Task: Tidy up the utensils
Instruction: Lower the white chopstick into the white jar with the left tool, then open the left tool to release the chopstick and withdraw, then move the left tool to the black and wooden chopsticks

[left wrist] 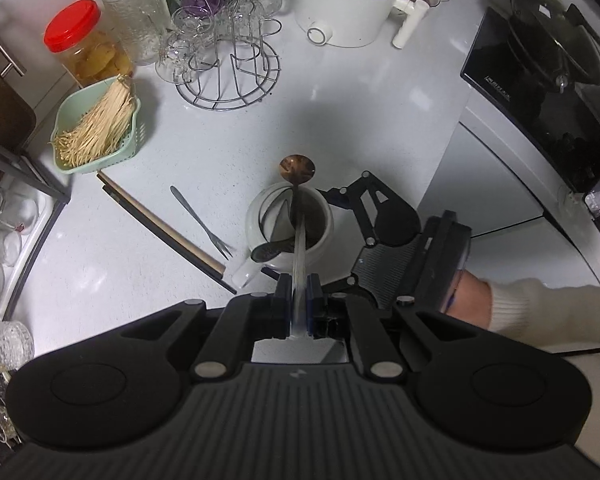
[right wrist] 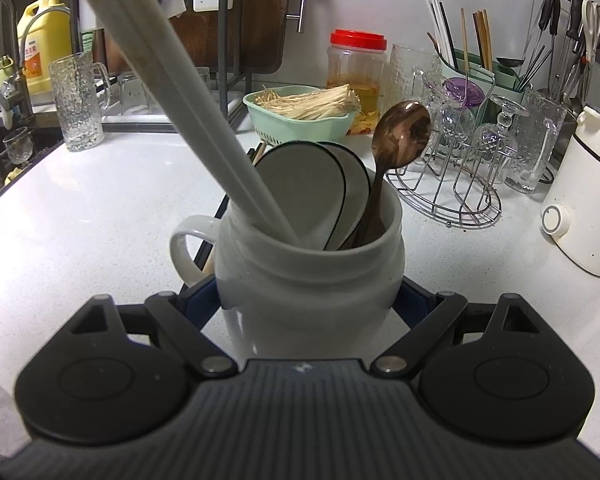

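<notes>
The left claw point(left wrist: 299, 304) points steeply down over the mug point(left wrist: 289, 227), its fingers pinched on a pair of pale chopsticks point(left wrist: 300, 256) whose far ends dip into the mug's mouth. The right claw point(right wrist: 309, 300) grips the mug point(right wrist: 312, 280) low on its body, one finger on either side, with the mug's handle off to the left in the right wrist view. The mug stands upright on the white worktop point(left wrist: 120, 260). Inside it the chopsticks point(right wrist: 188, 120) lean up and to the left, two white spoons point(right wrist: 300, 196) with dark rims stand behind them, and a brown spoon point(right wrist: 400, 136) leans at the right with its bowl above the rim. Left of the mug on the worktop lie a small fork point(left wrist: 202, 222) and a second pair of chopsticks point(left wrist: 160, 226), well apart from both claws. Beyond these, farther from the mug, sit a green basket point(left wrist: 96, 136) of enoki mushrooms, a red-lidded jar point(left wrist: 84, 44) and a wire glass rack point(left wrist: 228, 68)
</notes>
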`<state>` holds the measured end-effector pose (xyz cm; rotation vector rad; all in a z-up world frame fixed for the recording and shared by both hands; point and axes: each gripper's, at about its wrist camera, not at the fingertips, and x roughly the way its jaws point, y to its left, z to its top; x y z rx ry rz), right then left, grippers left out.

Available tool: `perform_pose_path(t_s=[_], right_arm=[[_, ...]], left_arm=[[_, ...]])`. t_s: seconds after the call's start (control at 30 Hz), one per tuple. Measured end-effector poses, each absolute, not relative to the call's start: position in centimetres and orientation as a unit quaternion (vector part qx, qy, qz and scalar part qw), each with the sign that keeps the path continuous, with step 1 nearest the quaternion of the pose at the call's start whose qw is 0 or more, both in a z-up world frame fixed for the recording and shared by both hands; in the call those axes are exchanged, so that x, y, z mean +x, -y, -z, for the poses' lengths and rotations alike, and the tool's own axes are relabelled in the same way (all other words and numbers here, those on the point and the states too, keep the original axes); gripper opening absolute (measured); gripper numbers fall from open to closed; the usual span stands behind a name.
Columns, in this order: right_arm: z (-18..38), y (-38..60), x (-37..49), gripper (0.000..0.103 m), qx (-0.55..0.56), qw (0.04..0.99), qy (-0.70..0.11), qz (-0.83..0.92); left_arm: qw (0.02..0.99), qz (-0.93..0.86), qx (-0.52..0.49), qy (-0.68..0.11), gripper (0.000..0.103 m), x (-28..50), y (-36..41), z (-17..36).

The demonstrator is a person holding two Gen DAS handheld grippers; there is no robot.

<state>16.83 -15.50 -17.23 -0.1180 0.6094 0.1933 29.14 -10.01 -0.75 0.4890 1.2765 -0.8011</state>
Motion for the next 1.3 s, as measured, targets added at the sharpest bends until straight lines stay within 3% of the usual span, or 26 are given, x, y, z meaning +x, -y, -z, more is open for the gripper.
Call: perform_pose_path(t_s=[0.17,0.27,0.33,0.43,0.87,1.3], right_arm=[[17.1,15.8,17.0,0.094,-0.040,0.948,-0.301,-0.098],[17.0,15.8,17.1,0.103,-0.036,0.949,-0.299,-0.098],[16.8,15.8,17.1,0.103,-0.037,0.950,-0.295,-0.097],[16.5,15.8,17.2,0.103,-0.034,0.951,-0.292,-0.093],[15.6,15.3,16.7,0.102,-0.034,0.956,-0.279,-0.086],[15.6,14.1,16.7,0.096,-0.059,0.952,-0.298,-0.044]], left_arm=[[0.713,0.358,0.208,-0.566,0.008,29.7,9.5,1.1],[0.722,0.353,0.206,-0.559,0.011,29.7,8.8,0.9],[0.729,0.350,0.195,-0.554,0.026,29.7,8.0,0.5],[0.751,0.344,0.172,-0.537,0.038,29.7,6.6,-0.5],[0.836,0.300,0.019,-0.458,0.039,27.6,-2.4,-1.6],[0.868,0.201,-0.084,-0.446,0.039,27.0,-9.5,7.2]])
